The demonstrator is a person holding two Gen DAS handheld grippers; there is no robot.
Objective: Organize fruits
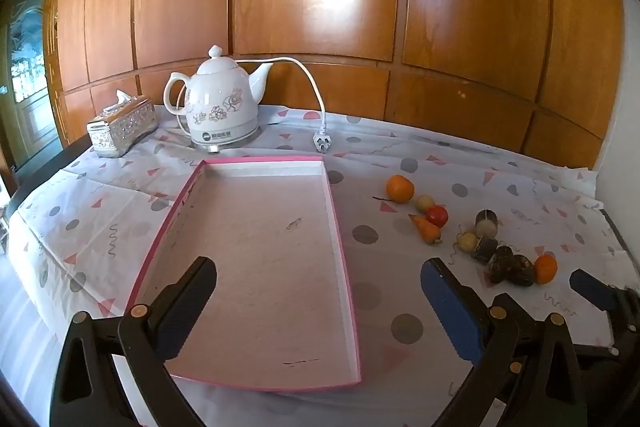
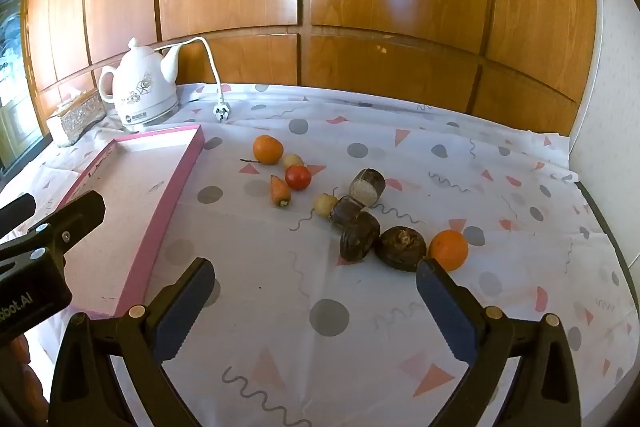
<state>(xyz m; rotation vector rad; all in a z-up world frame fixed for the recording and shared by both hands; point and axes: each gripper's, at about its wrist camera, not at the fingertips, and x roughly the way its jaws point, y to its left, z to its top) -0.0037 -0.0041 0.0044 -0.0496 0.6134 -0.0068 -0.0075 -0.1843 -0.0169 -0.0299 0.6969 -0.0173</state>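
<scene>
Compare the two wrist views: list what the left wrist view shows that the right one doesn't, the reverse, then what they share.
Only the left wrist view shows the whole pink tray, near edge included, with nothing in it, and the open left gripper over it.

Only the right wrist view shows the open right gripper over bare tablecloth and the cloth's right part.

Both show the kettle with its unplugged cord, the tissue box, and the loose produce on the cloth: two oranges, a tomato, a carrot and dark round pieces.
</scene>
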